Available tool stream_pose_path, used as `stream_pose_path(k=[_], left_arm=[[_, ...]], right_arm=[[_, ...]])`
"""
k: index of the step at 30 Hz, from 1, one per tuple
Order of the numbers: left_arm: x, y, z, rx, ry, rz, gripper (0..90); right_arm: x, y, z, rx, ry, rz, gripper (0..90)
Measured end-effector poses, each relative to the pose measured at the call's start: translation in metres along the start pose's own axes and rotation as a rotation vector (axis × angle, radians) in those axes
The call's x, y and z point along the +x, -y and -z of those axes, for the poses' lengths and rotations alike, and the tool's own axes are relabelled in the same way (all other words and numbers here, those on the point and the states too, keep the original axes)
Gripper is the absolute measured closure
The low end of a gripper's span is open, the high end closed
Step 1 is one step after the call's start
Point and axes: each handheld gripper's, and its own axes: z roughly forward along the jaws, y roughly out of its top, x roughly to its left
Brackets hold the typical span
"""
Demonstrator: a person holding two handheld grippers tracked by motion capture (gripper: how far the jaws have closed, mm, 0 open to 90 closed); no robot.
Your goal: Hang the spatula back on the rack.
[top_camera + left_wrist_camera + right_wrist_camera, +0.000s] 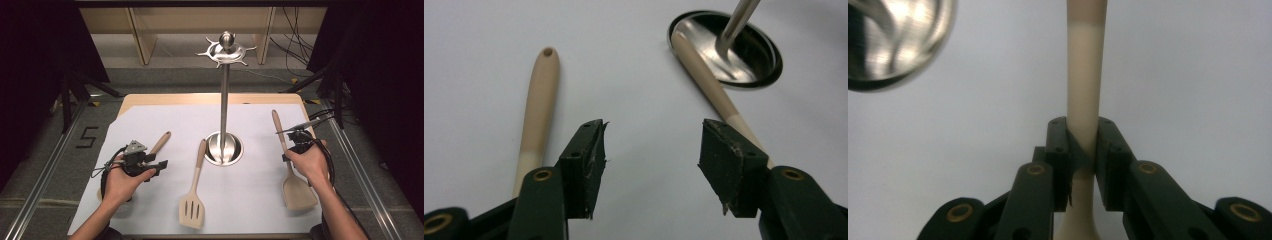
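Nearest us sits the slotted spatula [192, 210], its blade by the table's [150, 102] near edge at centre, handle running up toward the stand base [224, 149]. Going from the left: our left gripper [161, 165] hovers over the white sheet [250, 200] w/ jaws spread wide and nothing between them; in the left gripper view [651, 165] we see bare sheet in the gap. Just beyond that gripper lies a wooden-handled utensil [161, 143], handle angled up and to the right; its head is hidden under the hand, so we can't tell what kind it is. In the left gripper view its handle [538, 107] lies left of the jaws, and the slotted spatula's handle [714, 90] lies to the right, tip touching the stand base [754, 70]. At centre the steel stand [224, 100] rises upright from its round base to a hook crown on top. On the right, our right gripper [295, 145] is clamped on the handle of the solid spatula [297, 192], roughly mid-handle; blade lies toward us near the table's right edge, handle tip pointing away. Right gripper view [1083, 150] shows both pads pressed tight vs. the pale handle [1085, 75], stand base [895, 40] blurred at upper left.
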Motion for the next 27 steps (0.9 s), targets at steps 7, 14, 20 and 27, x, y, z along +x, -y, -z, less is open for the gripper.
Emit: stream_pose_path(k=[7, 14, 20, 27], left_arm=[[-0.009, -0.008, 0.007, -0.106, 0.006, -0.042, 42.1], [-0.013, -0.013, 0.010, -0.144, 0.022, -0.052, 42.1], [-0.025, -0.028, 0.015, -0.180, 0.063, -0.058, 41.8], [-0.055, -0.058, 0.024, -0.238, 0.164, -0.096, 42.4]], right_arm=[[-0.003, 0.020, 0.022, -0.195, -0.044, 0.113, 79.2], [0.000, 0.043, 0.030, -0.411, -0.107, 0.210, 79.2], [0.013, 0.057, 0.039, -0.500, -0.123, 0.222, 79.2], [0.034, 0.067, 0.051, -0.602, -0.156, 0.246, 79.2]])
